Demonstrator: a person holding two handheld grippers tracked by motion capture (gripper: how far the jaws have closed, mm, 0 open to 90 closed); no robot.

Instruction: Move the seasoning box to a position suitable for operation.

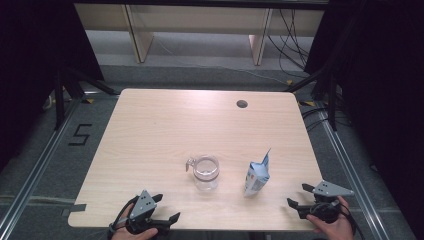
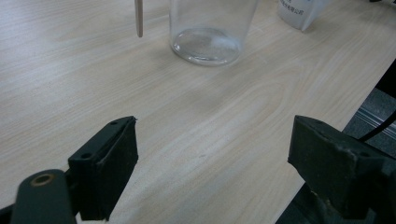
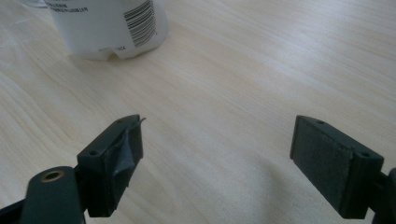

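Observation:
A clear glass jar with a hinged lid [image 1: 205,172] stands near the middle front of the wooden table [image 1: 165,125]. To its right stands an opened white and blue carton [image 1: 257,177]. My left gripper [image 1: 166,209] rests at the front left edge, open and holding nothing. The left gripper view has the jar's base [image 2: 208,32] ahead of the jaws. My right gripper [image 1: 298,195] sits at the front right edge, also open and holding nothing. The carton's barcoded bottom [image 3: 112,28] lies ahead and left in the right gripper view.
A round cable hole [image 1: 242,104] is set in the table near its far right edge. Grey floor, metal rails and black tripod legs surround the table. A "5" mark [image 1: 80,134] is taped on the floor at the left.

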